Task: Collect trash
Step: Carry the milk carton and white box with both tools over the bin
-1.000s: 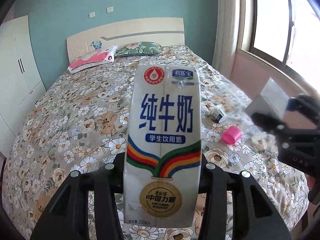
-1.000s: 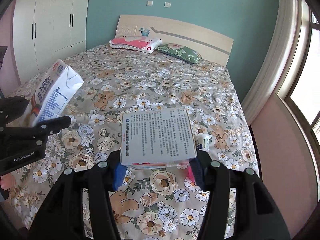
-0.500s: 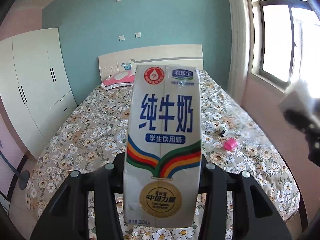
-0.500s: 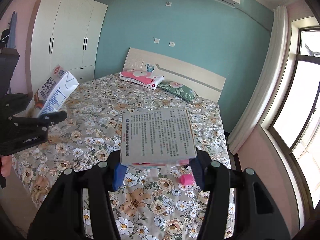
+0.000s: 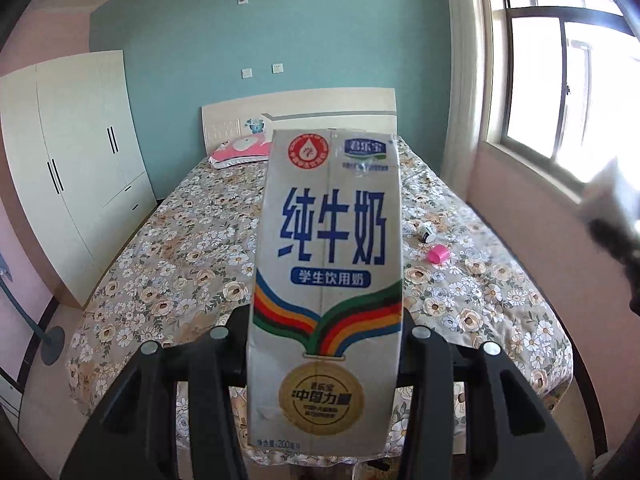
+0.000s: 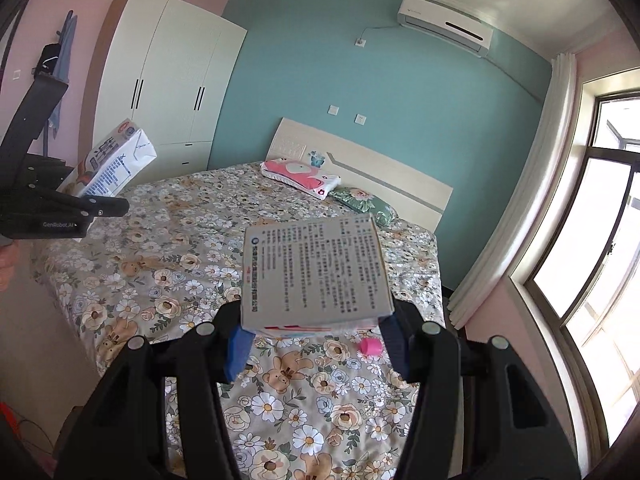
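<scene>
Now both grippers are full, left gripper (image 5: 324, 344) clamping the upright carton (image 5: 326, 280), right gripper (image 6: 316, 344) clamping the flat box (image 6: 314, 270), while the pink cap (image 6: 370, 346) lies on the bed (image 6: 168, 264), just beyond the right's fingertips at 1 o'clock, nearer that hand.

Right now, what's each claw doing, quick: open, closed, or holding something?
Left claw: closed on the milk carton, held upright.
Right claw: closed on a flat printed cardboard box.
</scene>
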Motion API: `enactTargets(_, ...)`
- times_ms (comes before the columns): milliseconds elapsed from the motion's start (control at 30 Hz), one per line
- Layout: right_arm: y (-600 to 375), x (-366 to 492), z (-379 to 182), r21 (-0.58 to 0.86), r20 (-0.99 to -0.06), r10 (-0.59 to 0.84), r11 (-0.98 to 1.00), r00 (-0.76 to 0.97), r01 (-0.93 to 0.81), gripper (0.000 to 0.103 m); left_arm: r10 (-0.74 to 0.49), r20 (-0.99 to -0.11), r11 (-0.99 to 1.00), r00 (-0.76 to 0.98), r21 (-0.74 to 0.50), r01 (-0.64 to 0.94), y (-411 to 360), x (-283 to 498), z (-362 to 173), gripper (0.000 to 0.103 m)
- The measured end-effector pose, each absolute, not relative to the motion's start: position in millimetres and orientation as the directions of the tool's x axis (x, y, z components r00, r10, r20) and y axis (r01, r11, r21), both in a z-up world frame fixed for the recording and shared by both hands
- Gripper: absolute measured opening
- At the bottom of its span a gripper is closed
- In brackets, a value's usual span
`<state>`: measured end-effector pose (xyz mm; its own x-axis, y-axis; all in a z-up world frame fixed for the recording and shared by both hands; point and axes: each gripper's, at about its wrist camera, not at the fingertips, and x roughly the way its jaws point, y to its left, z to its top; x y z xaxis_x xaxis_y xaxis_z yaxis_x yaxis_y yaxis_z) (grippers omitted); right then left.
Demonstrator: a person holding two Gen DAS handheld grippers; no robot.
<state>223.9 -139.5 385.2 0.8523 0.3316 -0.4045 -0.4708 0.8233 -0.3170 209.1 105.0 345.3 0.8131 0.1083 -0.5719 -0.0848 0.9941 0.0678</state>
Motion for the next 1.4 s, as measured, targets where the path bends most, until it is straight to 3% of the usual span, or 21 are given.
enactTargets(200,-164.0,179.2,351.4,-0.307,-0.424,0.345,0.815,0.837,-0.492,0.056,0.057,-0.594,0.996,0.803,0.085,-0.008,107.5,167.4,307.1,0.048)
enactTargets(567,-182.1,147.4,239.6,-0.242,-0.556,0.348,0.801,0.754,-0.548,0.056,-0.039,-0.668,0.997,0.743,0.024,0.074,111.1,110.0,205.2,0.048)
enactTargets(1400,-168.4,132.7,10.6,-0.048,-0.815,0.308,0.809,0.491,-0.586,0.056,-0.15,-0.884,0.985,0.444,-0.098,0.138,106.2,97.7,-25.9,0.048)
